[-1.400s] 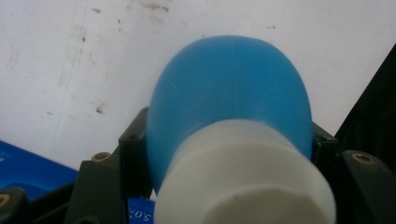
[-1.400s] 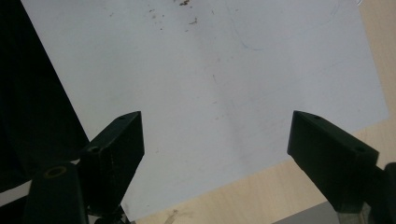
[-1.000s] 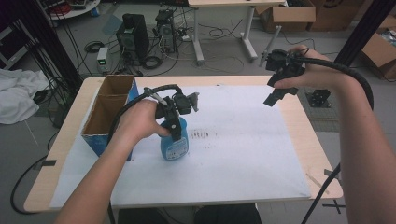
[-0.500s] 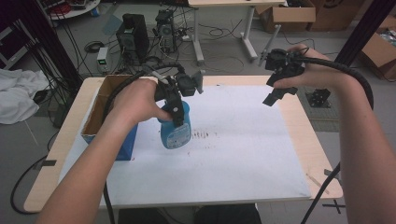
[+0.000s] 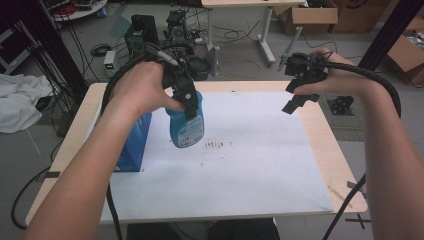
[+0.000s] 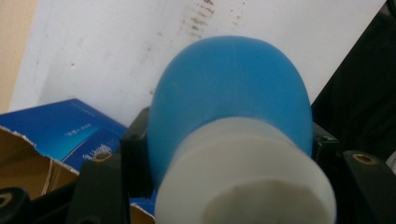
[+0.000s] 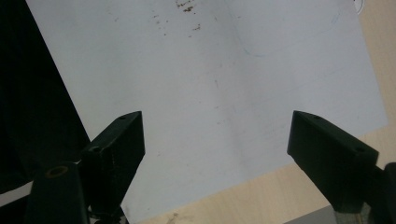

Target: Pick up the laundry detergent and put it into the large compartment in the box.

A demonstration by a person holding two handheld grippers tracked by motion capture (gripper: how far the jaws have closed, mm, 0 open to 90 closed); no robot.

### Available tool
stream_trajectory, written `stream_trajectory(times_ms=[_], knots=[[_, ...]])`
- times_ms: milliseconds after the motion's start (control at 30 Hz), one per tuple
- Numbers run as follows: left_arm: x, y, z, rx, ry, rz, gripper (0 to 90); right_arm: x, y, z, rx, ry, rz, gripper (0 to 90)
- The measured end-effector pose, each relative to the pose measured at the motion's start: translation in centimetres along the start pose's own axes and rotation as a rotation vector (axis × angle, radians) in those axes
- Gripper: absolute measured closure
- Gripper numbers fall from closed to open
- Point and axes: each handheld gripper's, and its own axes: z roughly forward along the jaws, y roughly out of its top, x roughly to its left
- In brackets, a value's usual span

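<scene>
The left gripper (image 5: 189, 102) has its jaws clamped on the neck of a blue spray bottle (image 5: 186, 127), just under the white collar, and the bottle hangs clear of the white sheet (image 5: 260, 165) with its long axis near vertical — body down, top up between the jaws. It sits over the left part of the sheet, just right of the blue carton (image 5: 131, 145) and a little short of the brown smudges (image 5: 216, 145). The right gripper (image 5: 299, 92) hovers well apart over the table's far right edge, jaws spread wide with nothing between them, so the left hand is plainly the one in charge of the bottle; any handover would have to cross most of the sheet. The left gripper view looks straight down the bottle's axis: the white collar (image 6: 243, 177) in front, the blue body (image 6: 233, 88) swelling beyond it, black jaws pinching either side, and the carton (image 6: 60, 130) below left — a grip the high view half hides behind the hand. The right gripper view shows the open gap over bare sheet (image 7: 224, 93) and the table edge (image 7: 261, 196).
</scene>
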Motion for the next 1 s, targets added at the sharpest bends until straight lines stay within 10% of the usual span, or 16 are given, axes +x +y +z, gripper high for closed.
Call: stream_trajectory(times_ms=[467,867,1000], knots=[[3.0,-1.1,-2.9,0.0,0.027,-0.265,38.1,-0.2,-0.4,0.0,-0.001,0.002,0.004,18.8],[8.6,-6.1,-4.7,-0.016,0.068,-0.649,38.1,-0.4,-0.8,0.3,-0.001,0.006,0.005,19.1],[9.8,-7.6,-4.7,-0.011,0.079,-0.711,38.1,-0.5,-0.9,0.3,-0.006,0.008,0.008,19.1]])
